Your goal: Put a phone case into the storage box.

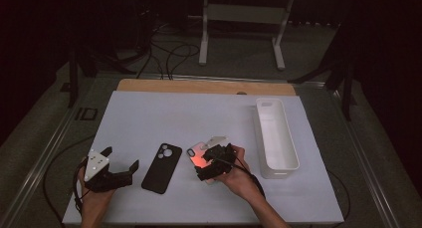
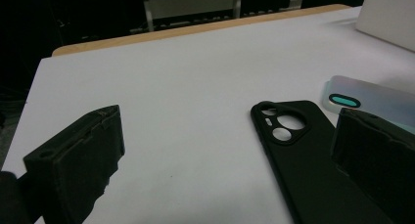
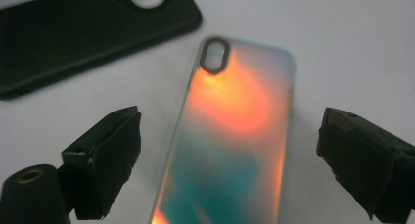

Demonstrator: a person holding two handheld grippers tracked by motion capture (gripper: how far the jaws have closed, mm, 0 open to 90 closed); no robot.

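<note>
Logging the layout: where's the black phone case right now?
In the high view the black phone case lies flat on the white table, between the left tool and the iridescent case.

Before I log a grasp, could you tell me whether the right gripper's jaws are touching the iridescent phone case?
Apart. In the right gripper view, the right gripper stands open, white table showing between each black jaw and the iridescent phone case.

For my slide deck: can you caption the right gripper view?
Open right gripper poised over an iridescent phone case on the white table, black phone case beside it.
</note>
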